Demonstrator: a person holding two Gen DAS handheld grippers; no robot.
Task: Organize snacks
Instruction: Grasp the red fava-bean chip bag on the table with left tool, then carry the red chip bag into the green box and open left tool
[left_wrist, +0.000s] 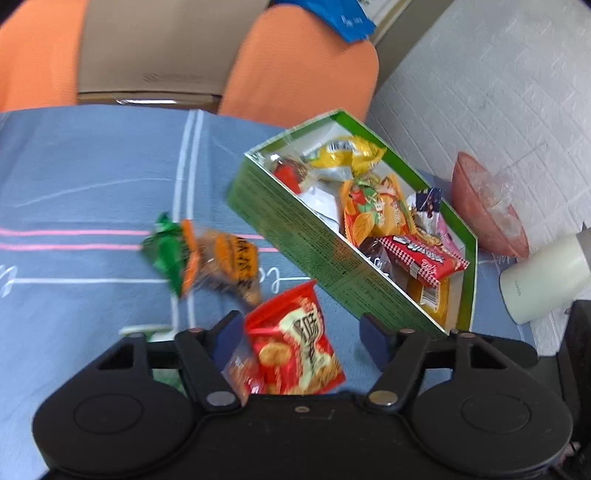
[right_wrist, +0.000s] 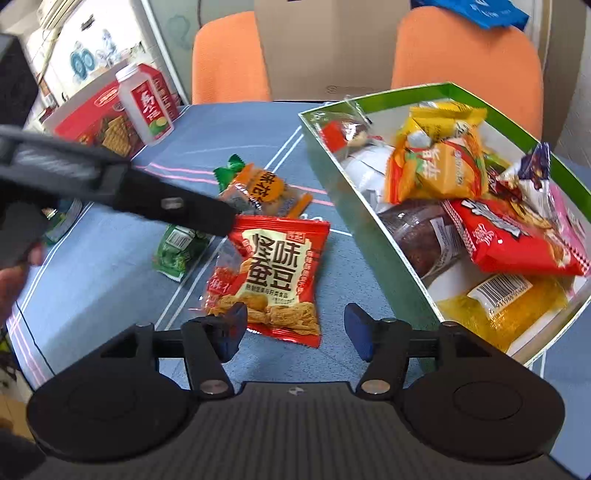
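A red snack packet (left_wrist: 295, 347) (right_wrist: 277, 273) lies flat on the blue tablecloth, just left of the green box (left_wrist: 295, 240) (right_wrist: 354, 206), which holds several snack packets. My left gripper (left_wrist: 303, 328) hangs open over the red packet, which sits between its jaws, nearer the left finger. In the right wrist view one of its fingers (right_wrist: 192, 214) reaches in from the left to the packet's top corner. My right gripper (right_wrist: 295, 321) is open at the packet's near edge, holding nothing. An orange-brown packet (left_wrist: 225, 258) (right_wrist: 258, 188) and a green packet (left_wrist: 166, 247) lie beyond.
Another green packet (right_wrist: 177, 251) lies to the left. A red biscuit box (right_wrist: 92, 122) and a white bottle (right_wrist: 144, 103) stand at the far left corner. A pink bowl (left_wrist: 484, 206) and a white cup (left_wrist: 543, 280) sit by the wall. Two orange chairs (right_wrist: 229, 59) stand behind the table.
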